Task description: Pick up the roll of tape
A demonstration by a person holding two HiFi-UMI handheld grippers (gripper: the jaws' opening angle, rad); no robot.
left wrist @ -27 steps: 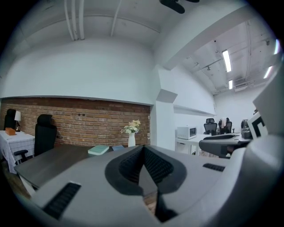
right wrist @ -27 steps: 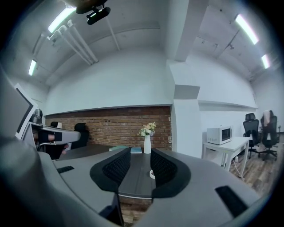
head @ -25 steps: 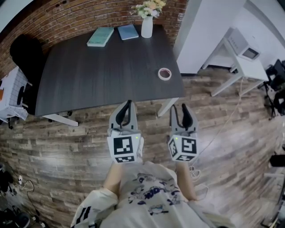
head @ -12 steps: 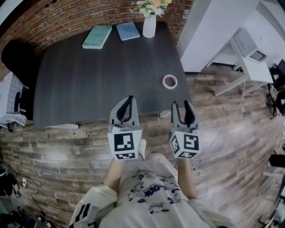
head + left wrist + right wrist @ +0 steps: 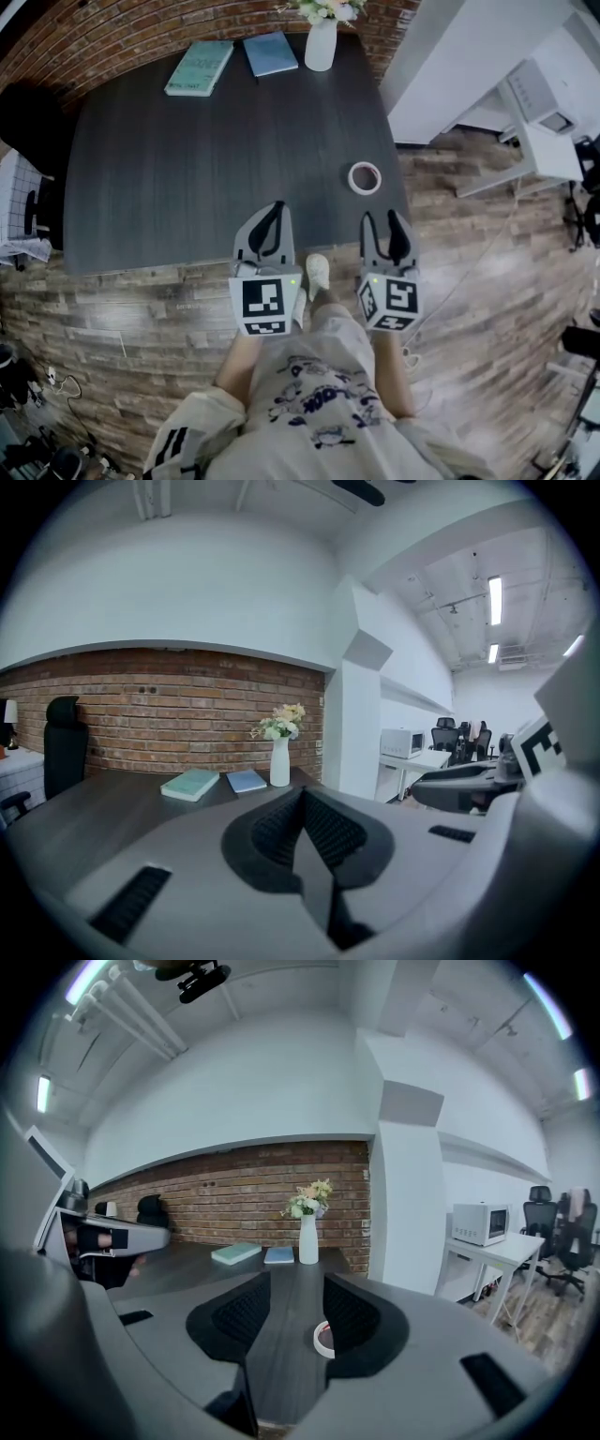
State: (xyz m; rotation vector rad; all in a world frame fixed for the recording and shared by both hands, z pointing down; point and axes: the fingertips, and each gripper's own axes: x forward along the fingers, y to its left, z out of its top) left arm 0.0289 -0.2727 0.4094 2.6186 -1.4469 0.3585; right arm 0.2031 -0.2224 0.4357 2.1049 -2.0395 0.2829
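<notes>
The roll of tape point(image 5: 365, 177), a small white ring, lies flat near the right front corner of the dark table point(image 5: 187, 178). My right gripper point(image 5: 387, 225) hovers at the table's front edge, just short of the roll, jaws wide open and empty. In the right gripper view the roll of tape point(image 5: 322, 1339) shows ahead, partly hidden by the right jaw. My left gripper point(image 5: 268, 225) is level with it further left, its jaws pressed together with nothing between them.
At the table's far edge lie a green book point(image 5: 198, 67), a blue book point(image 5: 270, 52) and a white vase of flowers point(image 5: 321, 42). A black chair point(image 5: 28, 103) stands at the left. A white wall corner and side table point(image 5: 544, 131) are on the right.
Both grippers have moved forward from over the wooden floor to the table's front edge. The right gripper's jaws have spread wider. The tape lies closer ahead of the right gripper.
</notes>
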